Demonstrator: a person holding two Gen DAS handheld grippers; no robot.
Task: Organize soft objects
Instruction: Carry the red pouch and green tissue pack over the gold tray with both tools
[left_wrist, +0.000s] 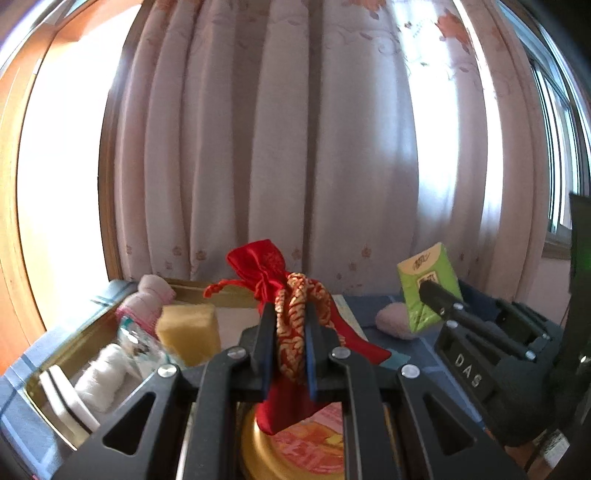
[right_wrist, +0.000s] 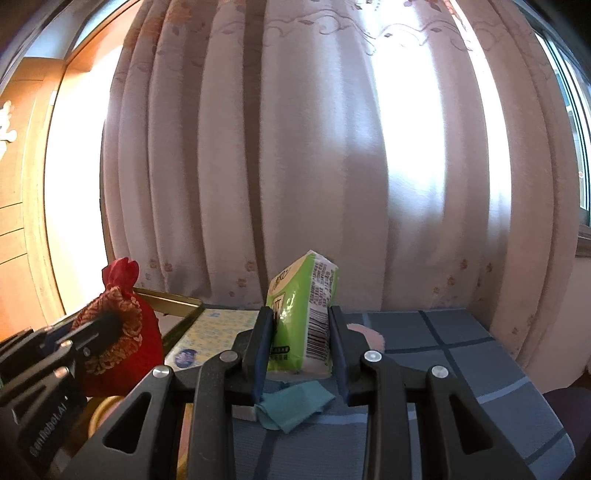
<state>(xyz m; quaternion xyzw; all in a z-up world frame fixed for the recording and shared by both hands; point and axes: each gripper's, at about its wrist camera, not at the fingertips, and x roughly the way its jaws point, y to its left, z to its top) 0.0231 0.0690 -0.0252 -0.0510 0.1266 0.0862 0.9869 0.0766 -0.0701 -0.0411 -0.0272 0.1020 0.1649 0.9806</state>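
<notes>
1. The left gripper (left_wrist: 290, 347) is clamped on a red pouch (left_wrist: 295, 325) with gold trim, lifted above a round gold tin (left_wrist: 258, 443).
2. The right gripper (right_wrist: 301, 343) pinches a green tissue pack (right_wrist: 303, 314), held upright over the blue checked counter (right_wrist: 443, 350).
3. Left of the pouch, a gold tray (left_wrist: 44, 402) holds a yellow sponge (left_wrist: 188, 332), white cotton (left_wrist: 99, 376) and a pink sock (left_wrist: 147, 299).
4. Pale curtains (left_wrist: 295, 147) hang behind.

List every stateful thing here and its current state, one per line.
left gripper: shut on the red pouch
red pouch: held off the table, drawstring tied
right gripper: shut on the green tissue pack
green tissue pack: held upright
gold tin: open, holding yellow sponge
curtain: drawn
</notes>
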